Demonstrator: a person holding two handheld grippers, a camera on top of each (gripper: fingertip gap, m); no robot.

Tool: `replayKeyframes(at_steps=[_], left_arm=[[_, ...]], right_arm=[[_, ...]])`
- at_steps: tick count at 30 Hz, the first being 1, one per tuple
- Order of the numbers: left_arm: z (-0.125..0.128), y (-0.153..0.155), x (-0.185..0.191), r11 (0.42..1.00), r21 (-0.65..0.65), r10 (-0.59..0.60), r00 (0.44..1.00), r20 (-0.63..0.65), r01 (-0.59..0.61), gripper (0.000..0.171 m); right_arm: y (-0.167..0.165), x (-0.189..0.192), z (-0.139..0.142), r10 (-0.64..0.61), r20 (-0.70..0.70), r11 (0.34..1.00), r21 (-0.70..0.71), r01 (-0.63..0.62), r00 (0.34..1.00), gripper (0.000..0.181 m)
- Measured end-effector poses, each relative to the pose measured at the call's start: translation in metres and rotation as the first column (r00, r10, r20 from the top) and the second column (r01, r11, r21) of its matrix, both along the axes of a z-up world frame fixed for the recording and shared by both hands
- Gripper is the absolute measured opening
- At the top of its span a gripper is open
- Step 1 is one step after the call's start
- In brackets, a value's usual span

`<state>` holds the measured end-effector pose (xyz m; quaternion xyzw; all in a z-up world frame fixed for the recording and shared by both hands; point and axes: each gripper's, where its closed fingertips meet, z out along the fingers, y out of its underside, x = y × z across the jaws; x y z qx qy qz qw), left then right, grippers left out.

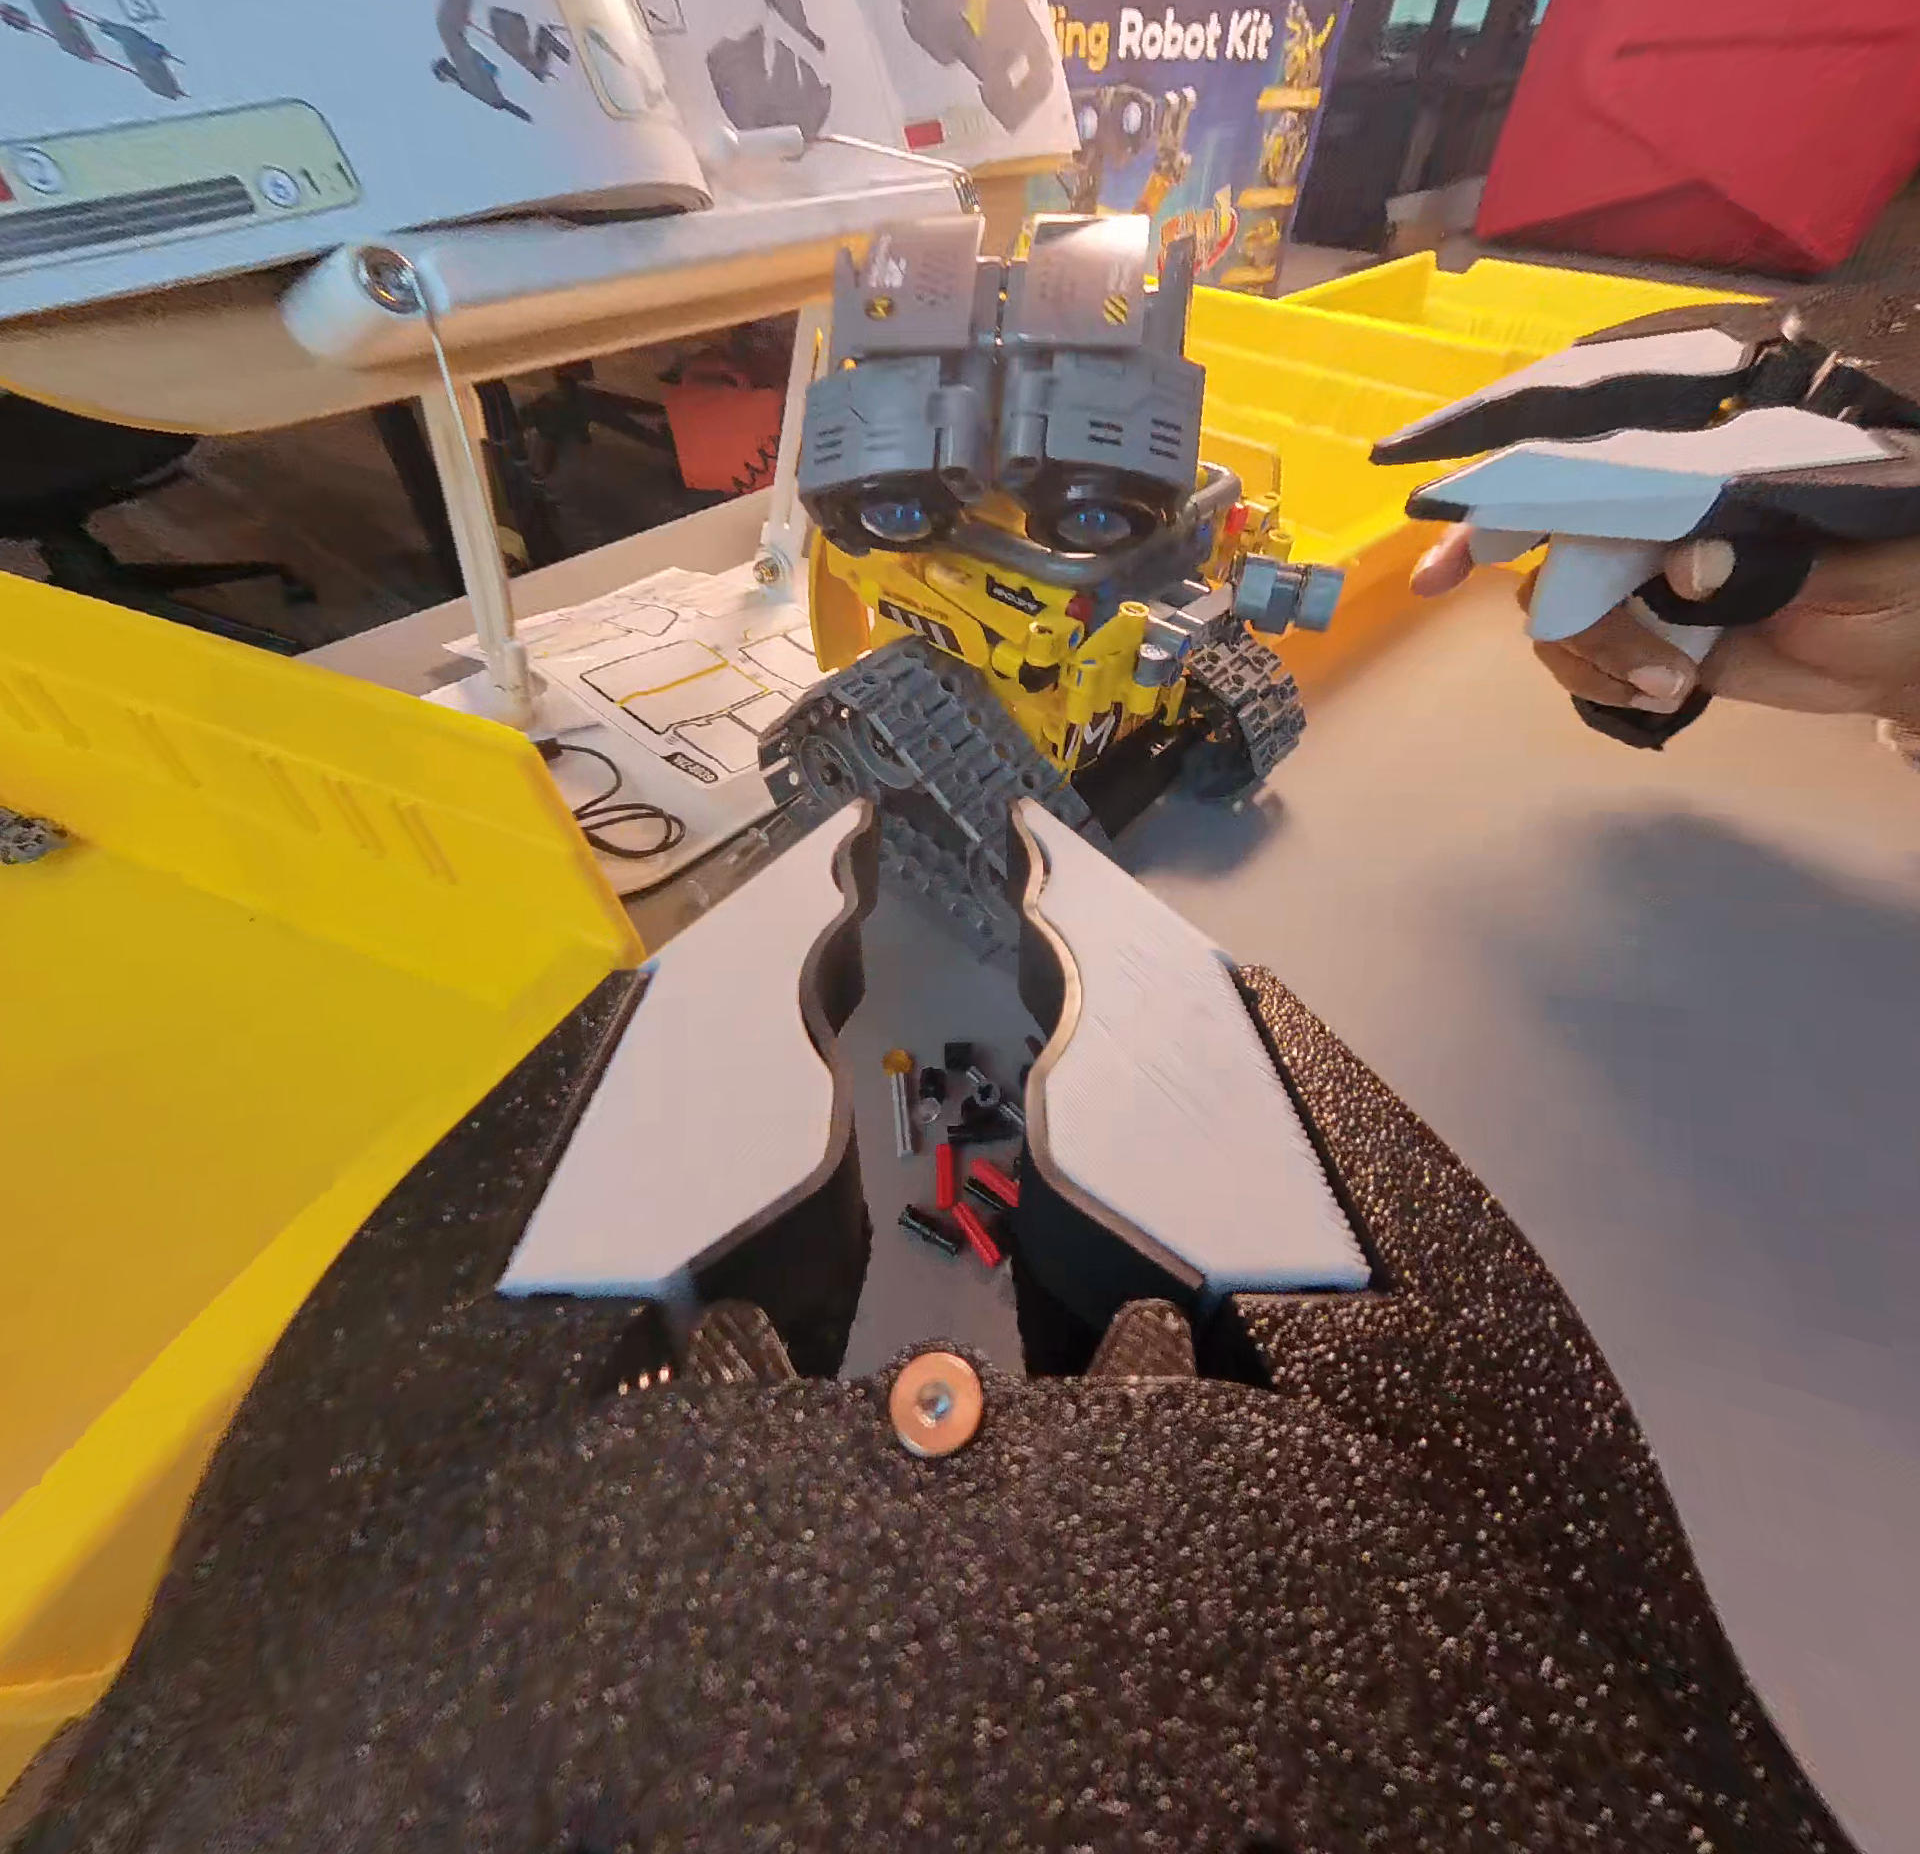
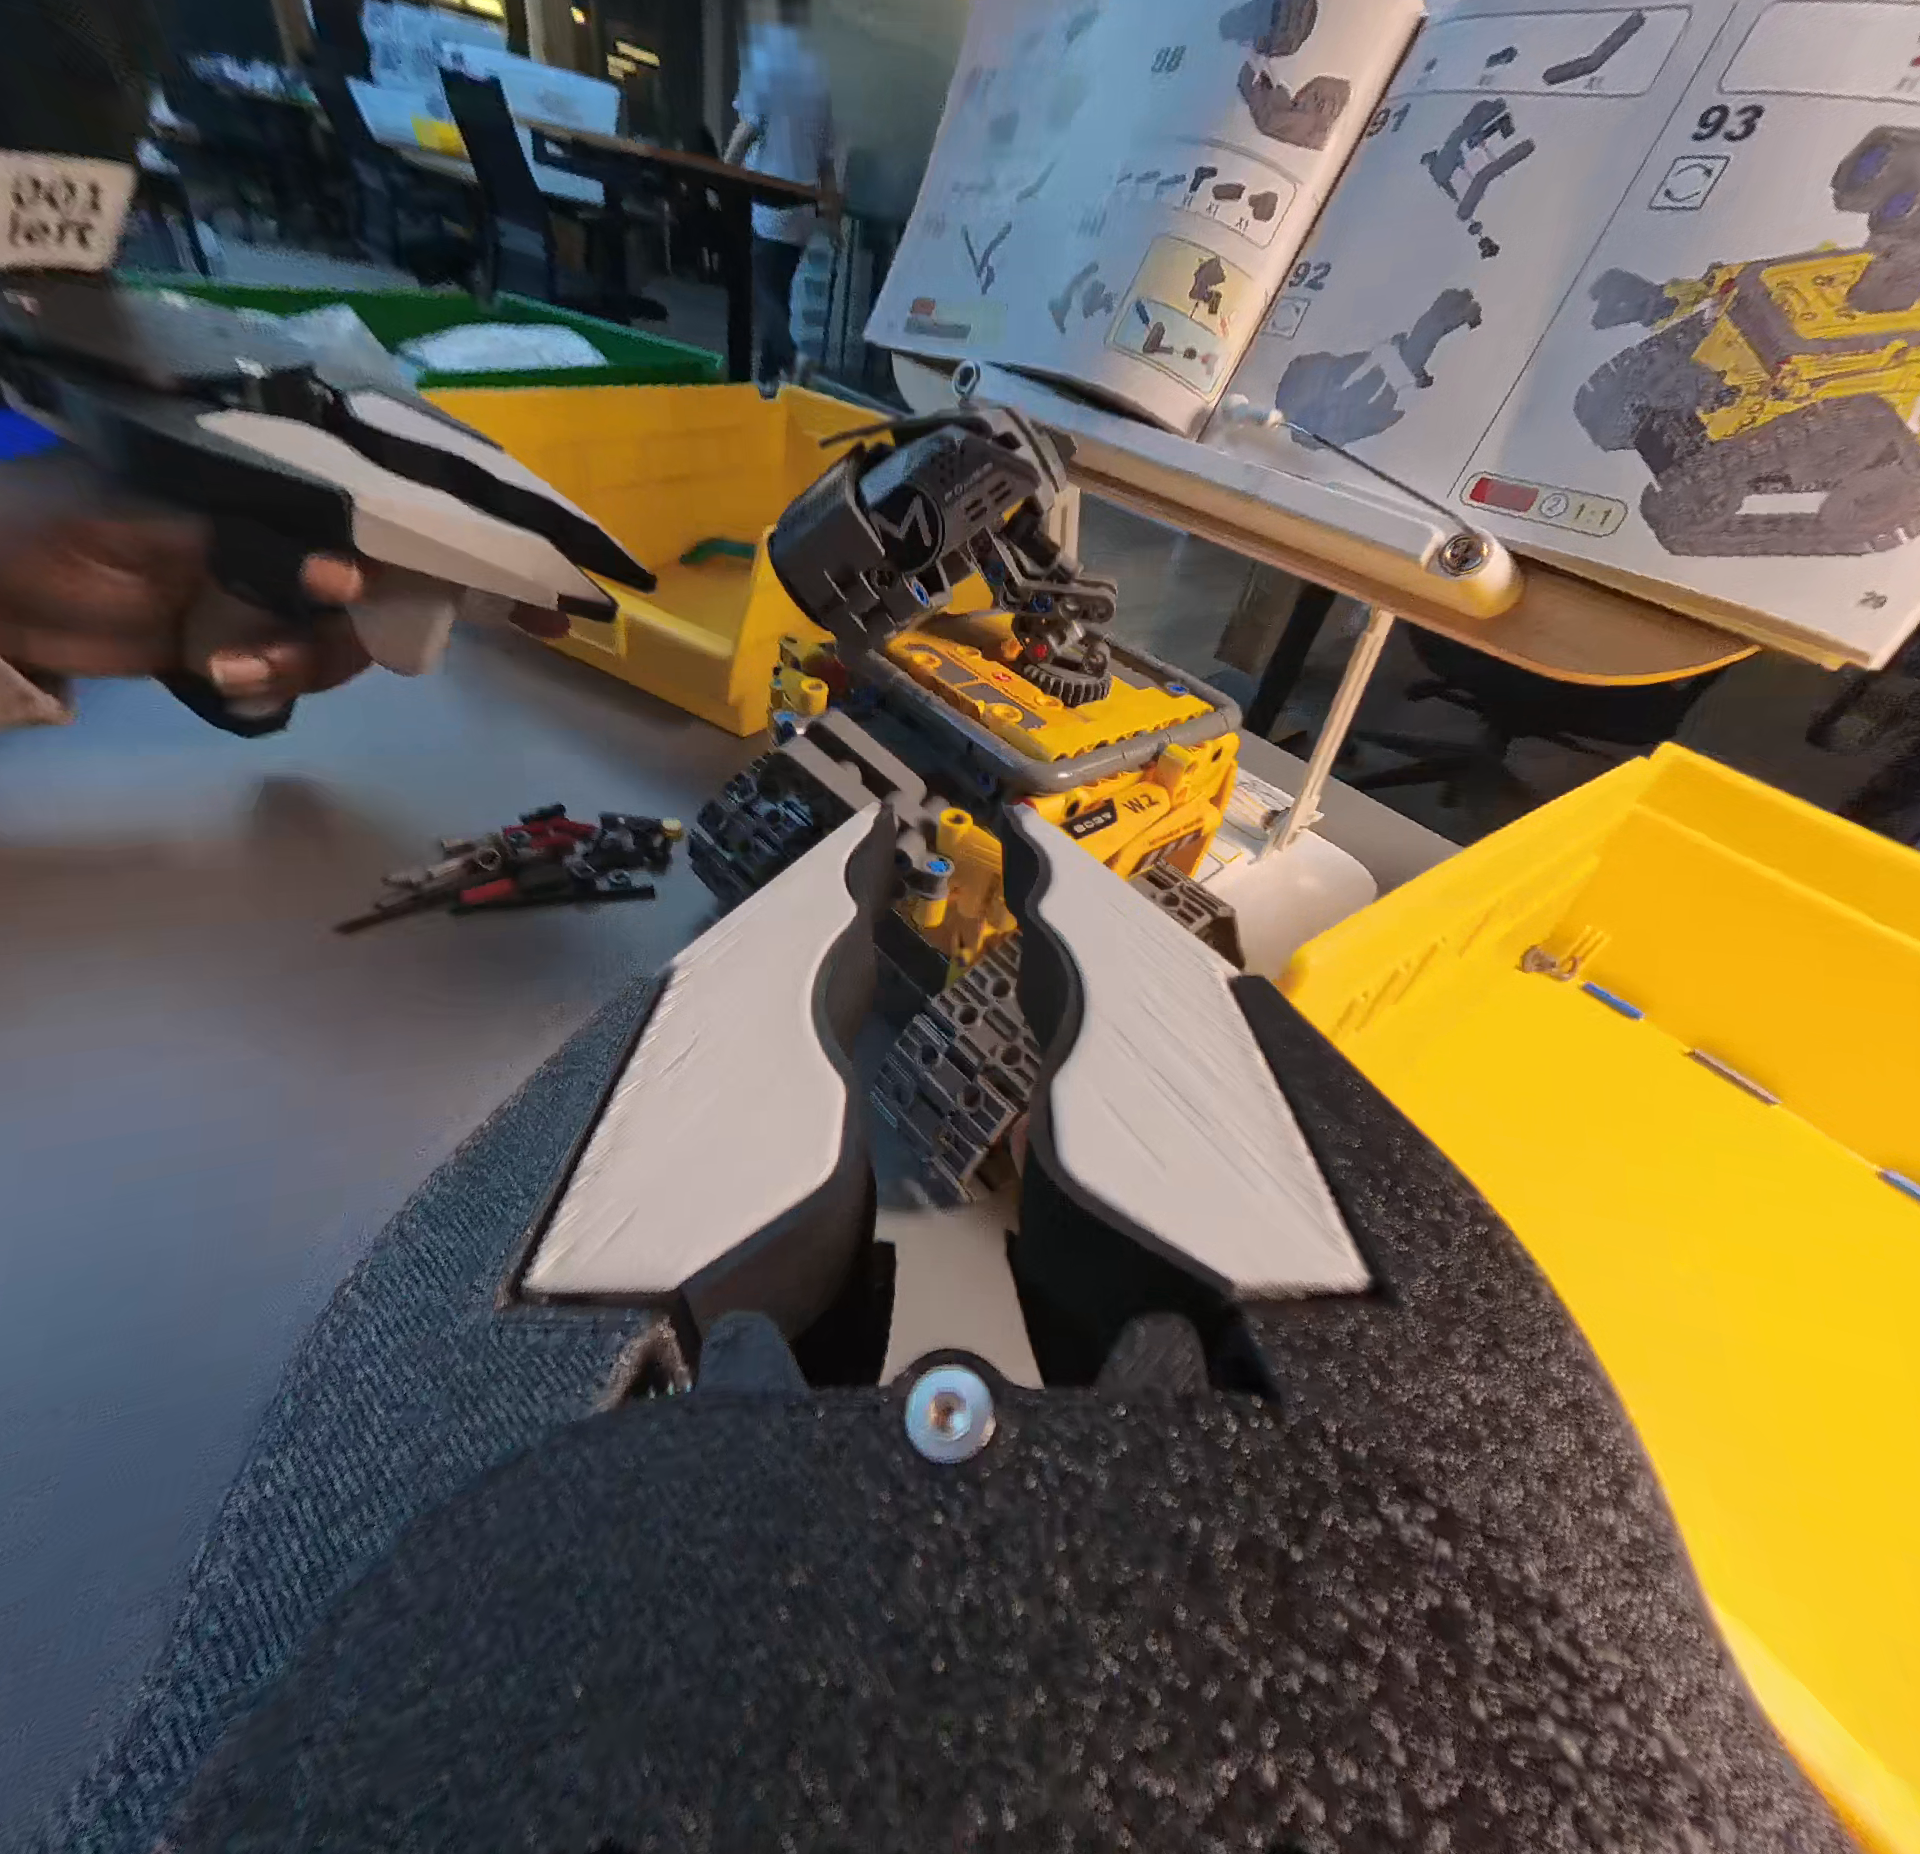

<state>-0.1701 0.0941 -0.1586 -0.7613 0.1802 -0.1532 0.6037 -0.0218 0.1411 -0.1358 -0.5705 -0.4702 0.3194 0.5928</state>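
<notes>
A yellow and grey brick robot model (image 1: 997,578) with tracks and binocular eyes stands on the grey table (image 1: 1558,1025); it also shows in the right wrist view (image 2: 1039,724). My left gripper (image 1: 942,817) is open and empty, held above a small pile of loose black, red and grey pins (image 1: 951,1150), its tips close to the model's near track. The pile also shows in the right wrist view (image 2: 540,859). My right gripper (image 2: 948,817) is open and empty, pointing at the model's side and arm. It hovers right of the model in the left wrist view (image 1: 1403,476), not touching it.
An open instruction booklet (image 2: 1455,246) rests on a stand behind the model. Yellow bins stand at the left (image 1: 260,817) and at the back right (image 1: 1382,350). A kit box (image 1: 1195,111) and a sticker sheet (image 1: 675,682) lie behind. A green bin (image 2: 520,339) is farther off. Across from one pair of fingers to the other is roughly 15 cm.
</notes>
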Motion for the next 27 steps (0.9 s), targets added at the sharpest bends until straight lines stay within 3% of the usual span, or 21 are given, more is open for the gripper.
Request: replayKeyframes(at_steps=[6, 11, 14, 16, 17, 23, 27], left_arm=[[-0.013, 0.003, 0.012, 0.999, -0.026, -0.021, 0.997, -0.068, 0.019, 0.027], [-0.003, 0.006, 0.021, 1.0, 0.017, -0.022, 1.0, -0.019, 0.023, 0.031], [0.007, 0.01, 0.027, 0.999, 0.045, -0.028, 0.998, 0.054, 0.026, 0.041], [0.009, 0.011, 0.03, 0.998, 0.059, -0.029, 0.998, 0.06, 0.026, 0.042], [0.008, 0.011, 0.032, 0.998, 0.06, -0.03, 0.998, 0.051, 0.027, 0.042], [0.006, 0.009, 0.035, 0.999, 0.045, -0.016, 1.0, 0.025, 0.015, 0.041], [0.014, -0.001, 0.056, 0.993, 0.042, -0.112, 0.992, 0.056, 0.109, 0.04]], right_arm=[[0.0, -0.005, -0.016, -0.057, 0.101, 0.98, 0.194, 0.036, 0.993, 0.032], [-0.008, -0.018, -0.015, -0.095, 0.161, 0.944, 0.328, 0.038, 0.982, 0.044], [0.002, -0.031, -0.016, -0.186, 0.232, 0.882, 0.468, 0.059, 0.955, 0.049], [0.012, -0.035, -0.021, -0.251, 0.284, 0.82, 0.571, 0.047, 0.925, 0.036], [0.007, -0.037, -0.023, -0.226, 0.303, 0.814, 0.582, 0.008, 0.926, 0.02], [-0.011, -0.028, -0.004, -0.188, 0.305, 0.837, 0.548, -0.011, 0.934, 0.015], [-0.045, -0.021, 0.008, -0.109, 0.325, 0.859, 0.507, -0.075, 0.94, 0.015]])
